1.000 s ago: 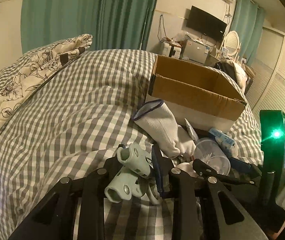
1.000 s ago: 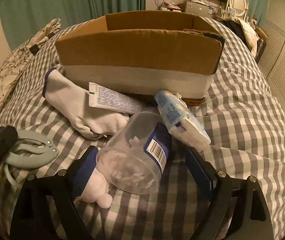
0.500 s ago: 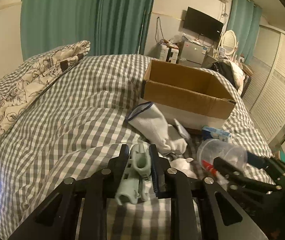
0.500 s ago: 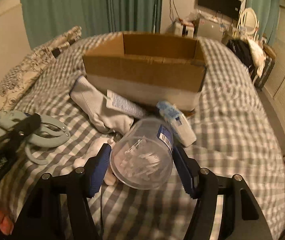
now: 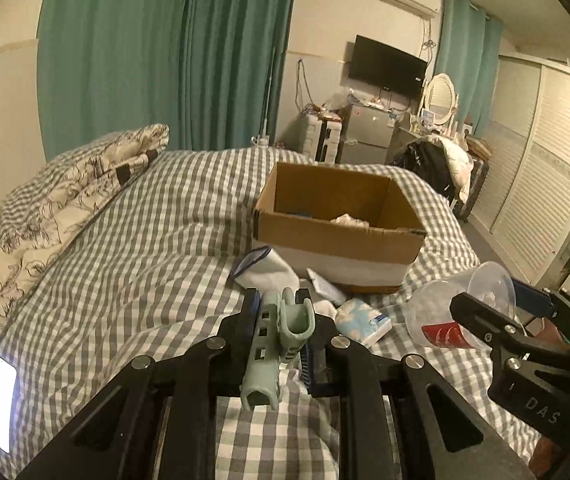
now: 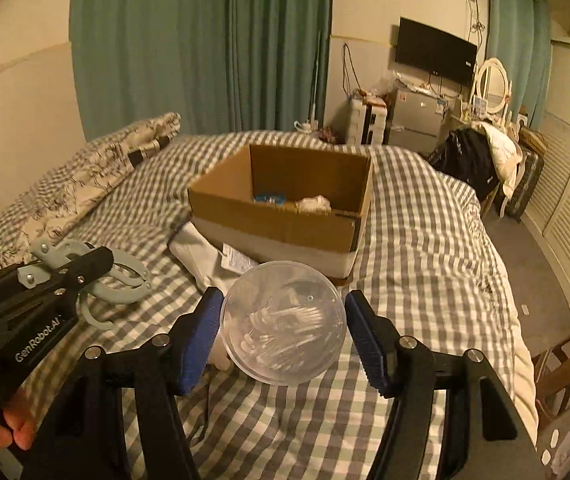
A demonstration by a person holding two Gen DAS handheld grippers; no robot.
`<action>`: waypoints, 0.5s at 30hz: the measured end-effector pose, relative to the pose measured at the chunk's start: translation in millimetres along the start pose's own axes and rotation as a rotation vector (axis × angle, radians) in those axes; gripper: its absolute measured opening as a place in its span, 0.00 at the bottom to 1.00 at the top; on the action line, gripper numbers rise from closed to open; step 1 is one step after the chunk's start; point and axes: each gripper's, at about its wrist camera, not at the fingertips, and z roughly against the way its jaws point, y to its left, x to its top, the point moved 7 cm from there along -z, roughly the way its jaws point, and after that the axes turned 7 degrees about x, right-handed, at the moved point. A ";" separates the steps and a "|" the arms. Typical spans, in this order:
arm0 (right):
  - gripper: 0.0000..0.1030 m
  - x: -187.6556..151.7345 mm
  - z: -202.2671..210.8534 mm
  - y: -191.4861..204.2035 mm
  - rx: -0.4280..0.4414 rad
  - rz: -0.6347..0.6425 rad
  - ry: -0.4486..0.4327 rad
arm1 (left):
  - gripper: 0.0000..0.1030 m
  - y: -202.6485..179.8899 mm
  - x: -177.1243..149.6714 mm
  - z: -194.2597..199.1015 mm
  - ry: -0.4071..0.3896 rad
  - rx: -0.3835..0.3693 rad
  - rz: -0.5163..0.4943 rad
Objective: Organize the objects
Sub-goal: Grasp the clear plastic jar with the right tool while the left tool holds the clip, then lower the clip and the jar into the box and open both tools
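On the gingham bedspread [image 5: 133, 240], an open cardboard box [image 5: 337, 236] sits toward the far end, with a couple of small items lying in its bottom; one looks like crumpled pale plastic, though the dim light makes that hard to confirm. Just in front of the box lie a white sock [image 5: 265, 272], a flat tube [image 5: 325, 285] and a pale blue tissue pack [image 5: 361, 318], close together and partly overlapping.

The left gripper [image 5: 279, 320] is clamped on a sage-green plastic clip [image 5: 281, 332], its jaws pressed against the clip's sides and the clip's handles pointing back toward the camera. From the right wrist view the same clip [image 6: 97, 280] hangs above the bedspread, its curved arms spread beyond the fingertips.

The right gripper [image 6: 283, 320] holds a clear round container [image 6: 283, 322] between its blue pads [image 6: 201, 340], which touch the container on both sides. Its mouth or base faces the camera, and thin white sticks show through the wall. Seen from the left wrist, the container [image 5: 461, 312] is tilted, raised off the bed, to the right of the tissue pack.

A patterned pillow [image 5: 65, 208] lies along the bed's left edge.
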 end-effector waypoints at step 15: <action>0.61 87.9 33.9 -13.5 0.057 0.058 -0.149 | 0.17 -28.0 102.5 -3.8 -0.101 -0.099 -0.040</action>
